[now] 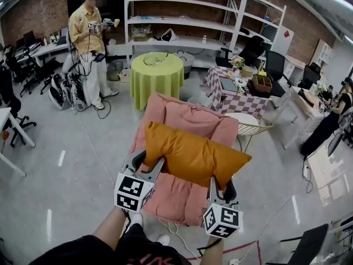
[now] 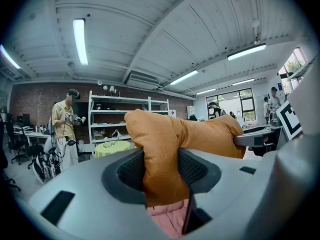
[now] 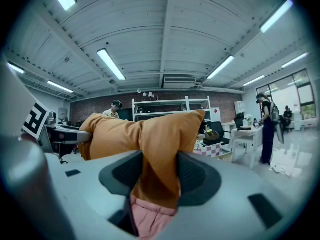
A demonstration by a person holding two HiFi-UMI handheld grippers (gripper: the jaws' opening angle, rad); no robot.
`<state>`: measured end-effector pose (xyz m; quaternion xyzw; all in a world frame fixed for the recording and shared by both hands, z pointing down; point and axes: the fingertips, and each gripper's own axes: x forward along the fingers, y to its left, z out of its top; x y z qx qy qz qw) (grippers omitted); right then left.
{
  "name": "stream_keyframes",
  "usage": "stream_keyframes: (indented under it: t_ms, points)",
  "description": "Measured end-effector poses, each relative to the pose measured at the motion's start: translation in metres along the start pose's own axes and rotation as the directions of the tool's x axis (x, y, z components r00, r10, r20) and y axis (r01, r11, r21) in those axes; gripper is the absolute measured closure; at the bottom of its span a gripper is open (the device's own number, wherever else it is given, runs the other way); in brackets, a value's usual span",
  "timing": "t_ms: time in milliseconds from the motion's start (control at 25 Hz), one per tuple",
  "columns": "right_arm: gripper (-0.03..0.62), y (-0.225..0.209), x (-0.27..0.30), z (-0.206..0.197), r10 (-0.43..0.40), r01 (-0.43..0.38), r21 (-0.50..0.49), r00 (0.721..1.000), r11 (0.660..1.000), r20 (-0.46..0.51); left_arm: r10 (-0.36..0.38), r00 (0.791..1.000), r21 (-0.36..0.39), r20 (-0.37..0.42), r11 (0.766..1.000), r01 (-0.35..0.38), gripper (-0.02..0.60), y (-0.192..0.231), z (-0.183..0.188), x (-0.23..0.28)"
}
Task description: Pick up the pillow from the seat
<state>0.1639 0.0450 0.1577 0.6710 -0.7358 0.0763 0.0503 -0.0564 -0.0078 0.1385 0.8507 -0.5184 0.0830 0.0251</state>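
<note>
An orange pillow (image 1: 193,153) hangs across the pink padded seat (image 1: 182,117), gripped at its near edge by both grippers. My left gripper (image 1: 153,167) is shut on the pillow's left end, and in the left gripper view the fabric (image 2: 200,134) bunches between the dark pads (image 2: 131,171). My right gripper (image 1: 218,185) is shut on the right end, where the pillow (image 3: 150,131) is pinched the same way. Pink seat fabric (image 2: 170,219) (image 3: 147,216) shows just below both sets of jaws. I cannot tell whether the pillow's far edge touches the backrest.
A round green-clothed table (image 1: 157,73) stands behind the seat, and a checkered table (image 1: 234,95) and a wire-rimmed side table (image 1: 251,127) stand at the right. A person in a yellow shirt (image 1: 88,37) stands far left, near white shelves (image 1: 187,21). A cable lies on the floor by my feet.
</note>
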Motion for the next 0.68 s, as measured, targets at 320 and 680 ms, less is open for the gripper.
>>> stream_keyframes:
  t_ms: [320, 680]
  points:
    - [0.368, 0.005, 0.001, -0.001, 0.010, -0.010, -0.005, 1.000, 1.000, -0.003, 0.012, 1.000, -0.006, 0.002, 1.000, -0.012, 0.391, 0.004, -0.002, -0.004]
    - [0.368, 0.012, 0.007, -0.009, 0.024, -0.024, -0.006, 1.000, 1.000, -0.009, 0.033, 0.999, -0.020, -0.004, 0.999, -0.033, 0.391, 0.012, -0.014, -0.006]
